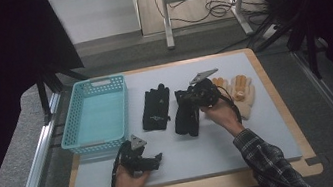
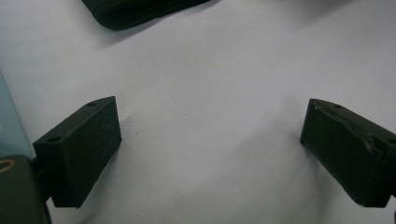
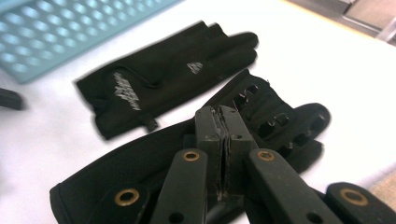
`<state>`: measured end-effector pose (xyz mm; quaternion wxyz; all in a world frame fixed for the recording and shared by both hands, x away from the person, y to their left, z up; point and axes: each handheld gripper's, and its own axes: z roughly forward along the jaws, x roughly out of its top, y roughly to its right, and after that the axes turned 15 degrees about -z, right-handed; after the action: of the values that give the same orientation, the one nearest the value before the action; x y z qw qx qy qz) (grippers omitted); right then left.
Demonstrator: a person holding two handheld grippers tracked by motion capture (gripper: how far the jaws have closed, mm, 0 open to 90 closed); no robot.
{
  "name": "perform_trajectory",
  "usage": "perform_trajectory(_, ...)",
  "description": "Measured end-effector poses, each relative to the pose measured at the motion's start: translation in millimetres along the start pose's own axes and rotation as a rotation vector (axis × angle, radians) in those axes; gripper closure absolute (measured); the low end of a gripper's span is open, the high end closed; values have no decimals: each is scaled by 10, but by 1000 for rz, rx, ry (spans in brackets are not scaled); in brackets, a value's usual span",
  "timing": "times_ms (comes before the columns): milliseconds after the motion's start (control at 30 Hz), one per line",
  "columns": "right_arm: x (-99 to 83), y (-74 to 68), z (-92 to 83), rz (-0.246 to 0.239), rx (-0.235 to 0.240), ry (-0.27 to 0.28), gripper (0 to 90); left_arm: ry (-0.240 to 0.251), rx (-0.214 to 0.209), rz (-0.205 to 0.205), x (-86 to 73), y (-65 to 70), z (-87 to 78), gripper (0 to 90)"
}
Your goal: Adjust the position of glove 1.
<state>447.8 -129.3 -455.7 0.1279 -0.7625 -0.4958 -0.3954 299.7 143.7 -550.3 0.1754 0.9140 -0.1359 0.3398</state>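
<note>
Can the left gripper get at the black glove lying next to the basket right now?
Probably yes. The left gripper is open over bare mat, and nothing lies between it and the glove beside the basket.

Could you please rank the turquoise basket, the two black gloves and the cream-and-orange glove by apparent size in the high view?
1. Turquoise basket, clearly largest.
2. Black glove on the left and black glove under the right gripper: alike, unranked.
Cream-and-orange glove: partly hidden, so unsure.

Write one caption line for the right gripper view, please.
Right gripper, jaws shut on a black glove, with a second black glove and turquoise basket beyond.
</note>
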Motion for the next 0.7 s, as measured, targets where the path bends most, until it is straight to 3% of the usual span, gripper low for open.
perform_trajectory(433,91,-422,-503,-88,53,55,870,3,1,-2,0,3,1,55)
perform_trajectory(600,4,-619,-669,-111,99,35,870,3,1,-1,-1,2,1,55)
perform_trajectory(700,-57,-714,-654,-124,131,7,870,2,1,-3,0,3,1,54)
